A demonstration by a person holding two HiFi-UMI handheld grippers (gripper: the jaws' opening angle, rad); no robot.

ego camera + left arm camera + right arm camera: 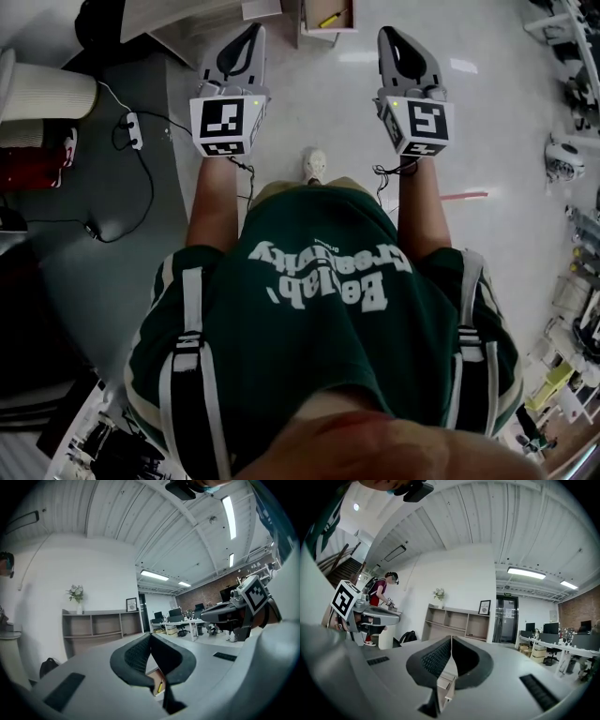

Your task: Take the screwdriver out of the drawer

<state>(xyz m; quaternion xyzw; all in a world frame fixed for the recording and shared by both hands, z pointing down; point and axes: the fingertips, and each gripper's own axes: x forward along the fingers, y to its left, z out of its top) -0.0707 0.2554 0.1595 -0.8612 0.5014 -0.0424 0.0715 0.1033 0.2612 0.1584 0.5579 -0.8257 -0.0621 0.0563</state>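
The drawer (319,38) lies far ahead, between the left gripper (251,36) and the right gripper (392,39), which are side by side. The screwdriver (330,19) lies in it. A power strip (134,129) lies on the floor (112,281), far left.

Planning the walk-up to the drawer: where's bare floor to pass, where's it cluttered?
Bare floor runs between the left claw and right claw up to the drawer. Also bare right of the right claw, down to the red strip. Crowded: cables left of the left claw; gear along the view's right edge.
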